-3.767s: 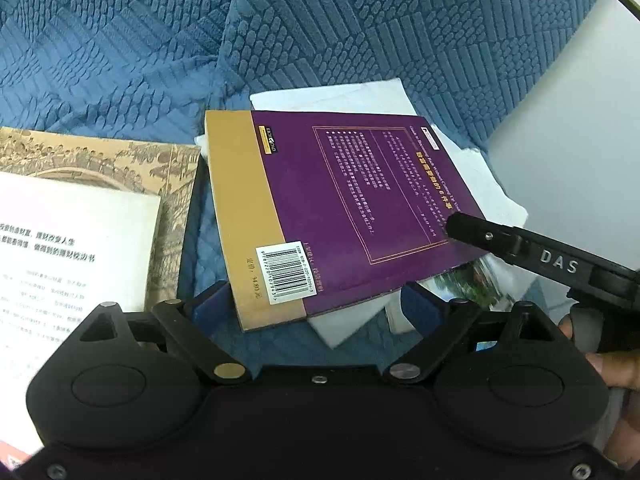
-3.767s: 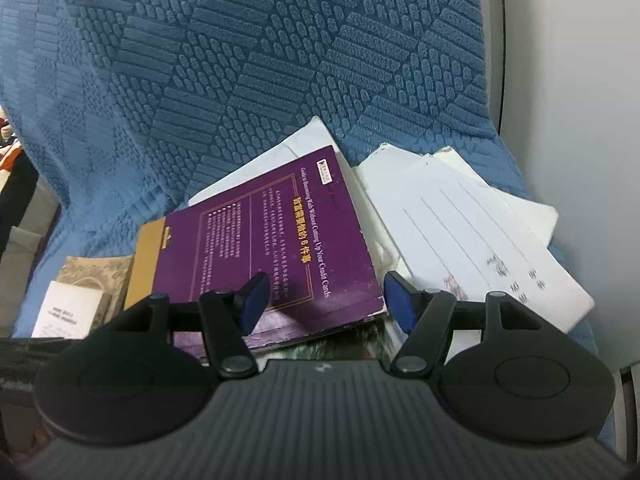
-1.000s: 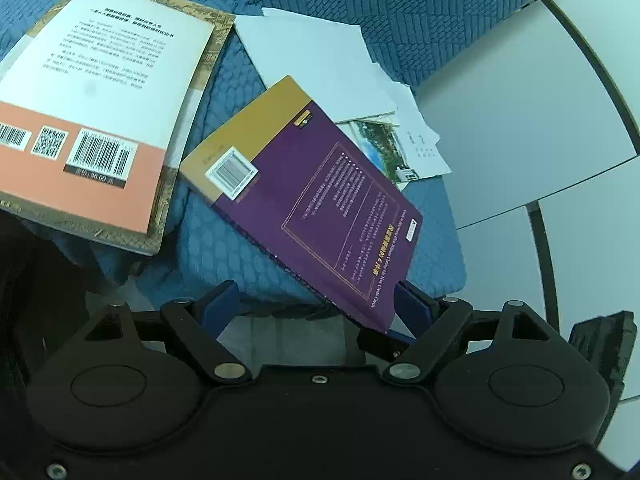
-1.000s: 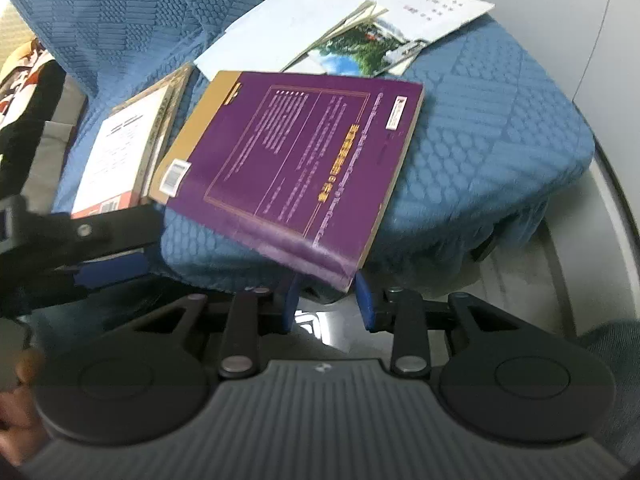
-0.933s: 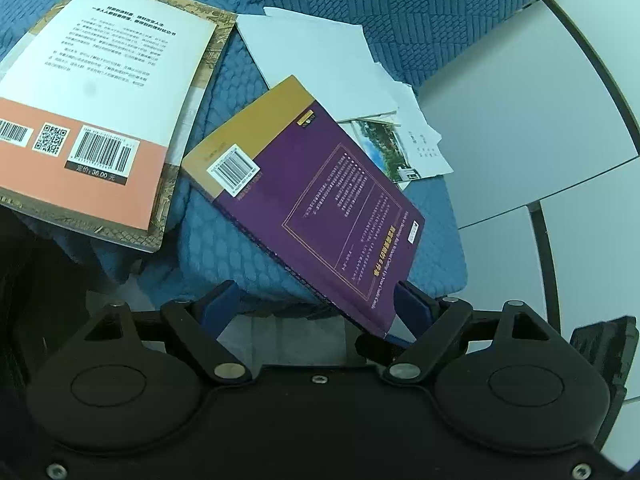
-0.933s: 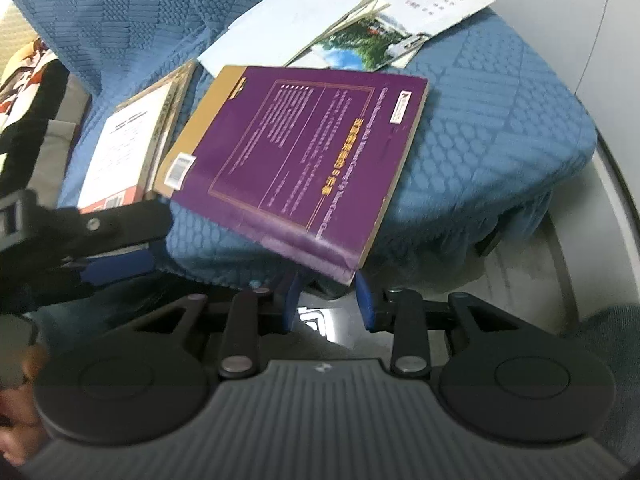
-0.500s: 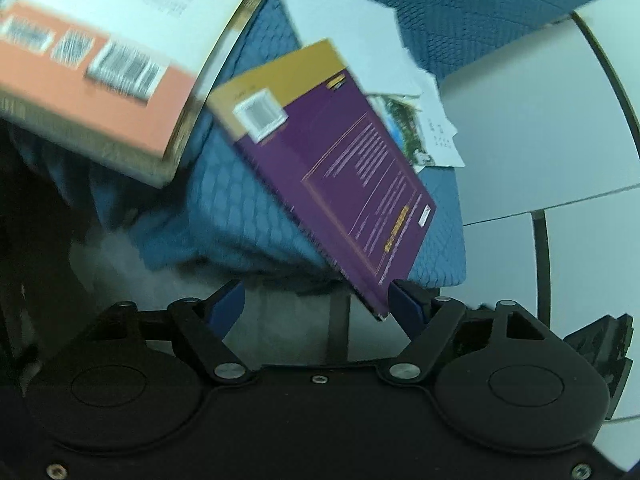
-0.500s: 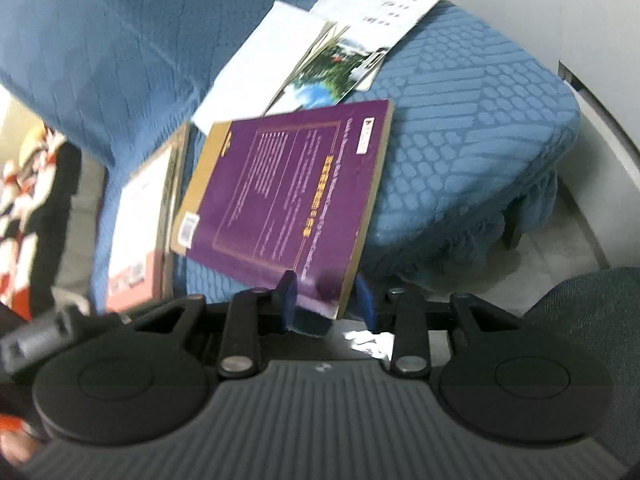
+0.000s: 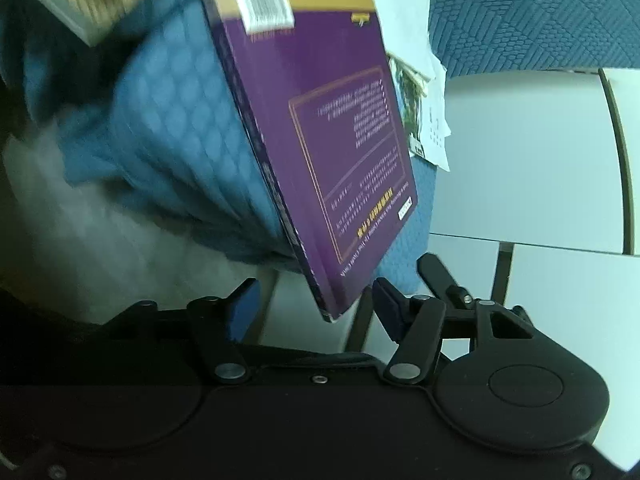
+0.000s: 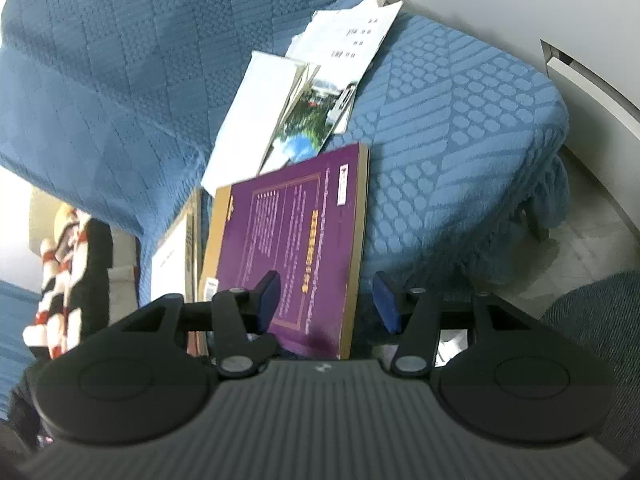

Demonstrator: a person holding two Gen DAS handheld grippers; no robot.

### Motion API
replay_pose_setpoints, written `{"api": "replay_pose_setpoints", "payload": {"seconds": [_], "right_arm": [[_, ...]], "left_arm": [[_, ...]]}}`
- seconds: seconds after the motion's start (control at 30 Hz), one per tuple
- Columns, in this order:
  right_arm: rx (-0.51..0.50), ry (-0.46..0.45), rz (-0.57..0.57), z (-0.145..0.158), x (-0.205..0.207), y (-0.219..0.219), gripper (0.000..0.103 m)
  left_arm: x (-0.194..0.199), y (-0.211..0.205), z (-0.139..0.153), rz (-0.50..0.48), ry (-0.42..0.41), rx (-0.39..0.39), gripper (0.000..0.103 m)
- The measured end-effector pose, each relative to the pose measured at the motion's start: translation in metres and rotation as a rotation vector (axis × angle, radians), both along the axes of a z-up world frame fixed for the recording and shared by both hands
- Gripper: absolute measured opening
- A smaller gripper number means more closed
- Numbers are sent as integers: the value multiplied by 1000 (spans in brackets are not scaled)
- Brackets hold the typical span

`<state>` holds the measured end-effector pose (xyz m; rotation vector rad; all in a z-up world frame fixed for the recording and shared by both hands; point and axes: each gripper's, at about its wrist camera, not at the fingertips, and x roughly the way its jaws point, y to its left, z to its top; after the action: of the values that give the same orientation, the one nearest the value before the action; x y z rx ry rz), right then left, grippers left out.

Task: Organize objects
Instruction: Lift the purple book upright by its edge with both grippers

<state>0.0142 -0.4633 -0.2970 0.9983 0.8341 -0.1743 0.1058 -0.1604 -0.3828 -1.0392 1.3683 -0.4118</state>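
Since 1 second ago both hands have dropped low and rolled, and I see the purple softcover book (image 10: 296,248) overhanging the blue quilted seat cover's (image 10: 460,160) front edge, my right gripper (image 10: 326,306) fingers having just opened off it, my left gripper (image 9: 312,312) fingers closing half-wide around its corner without pressing, with the loose white papers (image 10: 348,36) and the orange-backed book (image 9: 80,4) unsorted.

Left gripper (image 9: 310,304): matte black body, two round domed housings with a recessed disc each, black linkage arms on silver pivot rivets, small screws along the near edge, blue pads on the fingers (image 9: 386,310). Right gripper (image 10: 326,300): same layout, but dark grey centre panel with fine lengthwise ribs and a tiny pale mark at its far edge; blue pads, silver rivets. No cables visible.
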Motion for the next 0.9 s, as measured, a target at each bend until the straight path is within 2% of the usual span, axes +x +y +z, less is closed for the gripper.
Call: {"api": "replay_pose_setpoints", "payload": {"seconds": [0.17,0.23,0.3,0.4,0.5,0.7,0.9], "right_arm": [[27,-22,-24,-1,-2,-9,55],[39,-27,-34,-3,-2,-13,55],[49,-22,-39,-5,-3,-16,55],[49,-20,-39,-7,-2,-19,55],[66,-19,-47,-11,-4,-22,55],[93,-2,-50,-20,-4,-24,55],[128,-4,-45,-22,-3,-25,55]], "left_arm": [[-4,-10,-22,45,59,-87,57],[-3,-13,-26,73,69,-105,48],[-3,-14,-29,100,75,-141,46],[-2,-16,-32,121,79,-136,39],[-1,-18,-38,126,84,-170,29],[-3,-15,-36,126,81,-174,24],[-6,-7,-11,79,62,-158,19]]}}
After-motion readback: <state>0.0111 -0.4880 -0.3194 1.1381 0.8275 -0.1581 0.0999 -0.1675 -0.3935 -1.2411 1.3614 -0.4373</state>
